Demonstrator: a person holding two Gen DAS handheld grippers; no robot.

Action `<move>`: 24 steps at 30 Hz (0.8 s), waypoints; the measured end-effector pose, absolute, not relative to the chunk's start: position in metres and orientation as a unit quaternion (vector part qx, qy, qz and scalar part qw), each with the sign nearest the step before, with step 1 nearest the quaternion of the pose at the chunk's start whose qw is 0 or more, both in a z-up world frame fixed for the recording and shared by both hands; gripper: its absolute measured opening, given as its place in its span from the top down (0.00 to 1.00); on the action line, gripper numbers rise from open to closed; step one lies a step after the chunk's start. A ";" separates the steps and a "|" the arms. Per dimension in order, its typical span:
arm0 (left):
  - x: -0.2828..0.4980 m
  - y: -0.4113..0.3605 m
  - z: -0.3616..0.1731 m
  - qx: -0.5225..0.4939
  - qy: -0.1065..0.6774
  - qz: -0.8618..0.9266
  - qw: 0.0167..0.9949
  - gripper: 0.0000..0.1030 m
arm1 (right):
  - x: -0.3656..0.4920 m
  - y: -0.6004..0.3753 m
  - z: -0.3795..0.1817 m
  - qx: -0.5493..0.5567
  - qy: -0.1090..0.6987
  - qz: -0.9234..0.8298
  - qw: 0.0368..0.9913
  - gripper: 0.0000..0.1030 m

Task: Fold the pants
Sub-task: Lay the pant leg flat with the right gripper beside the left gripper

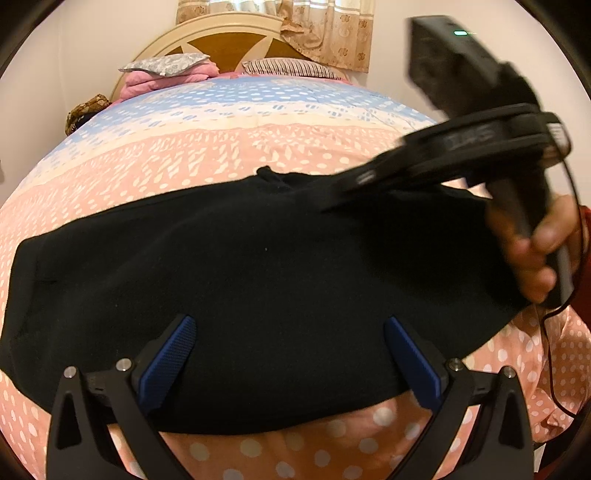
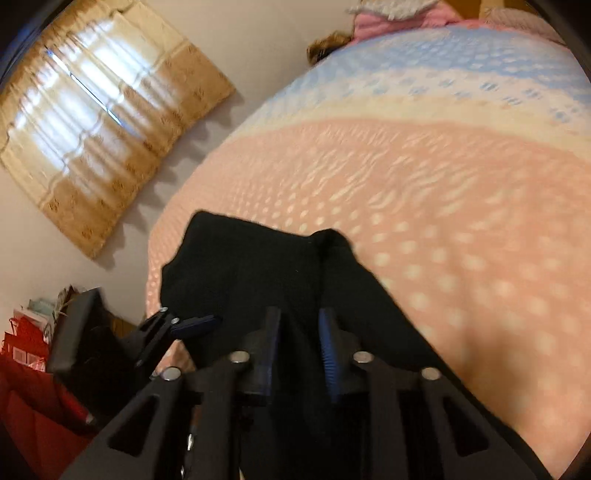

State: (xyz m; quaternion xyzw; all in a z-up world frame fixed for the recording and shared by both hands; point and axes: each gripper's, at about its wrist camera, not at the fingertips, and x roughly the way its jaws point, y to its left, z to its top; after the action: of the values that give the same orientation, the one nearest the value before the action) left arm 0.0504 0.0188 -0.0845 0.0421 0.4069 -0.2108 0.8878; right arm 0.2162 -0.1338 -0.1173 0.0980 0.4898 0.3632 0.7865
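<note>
Claws first, nearest my lenses: my left claw stands wide open, its blue pads spread far apart and hovering over the near edge of the black pants, pinching nothing that I can see. My right claw has its jaws drawn close together, and in the right wrist view black cloth runs up between the pads; I read it as clamped on a fold of the pants, though the blur keeps me from seeing the contact cleanly.

The pants lie on the bed, on the pink polka-dot bedspread, already doubled into a broad dark band. Seen from the left wrist, the long axis runs left to right across the picture, with a small bump of cloth on the far edge near the middle.

In that same view the right claw reaches in from the right, tilted downward with its tip over the far right part of the pants, and the person's hand wraps the handle.

Farther back are pillows, a wooden headboard and a patterned curtain.
</note>
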 end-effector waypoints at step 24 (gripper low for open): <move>0.055 0.018 -0.087 0.038 0.401 -0.223 0.888 0.00 | 0.262 -0.102 -0.132 0.123 0.526 0.343 0.769 0.79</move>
State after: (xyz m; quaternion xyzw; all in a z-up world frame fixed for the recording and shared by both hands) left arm 0.0555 0.0176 -0.0868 0.0377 0.4009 -0.2232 0.8877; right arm 0.2625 -0.1016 -0.1321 0.1226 0.5262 0.3428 0.7685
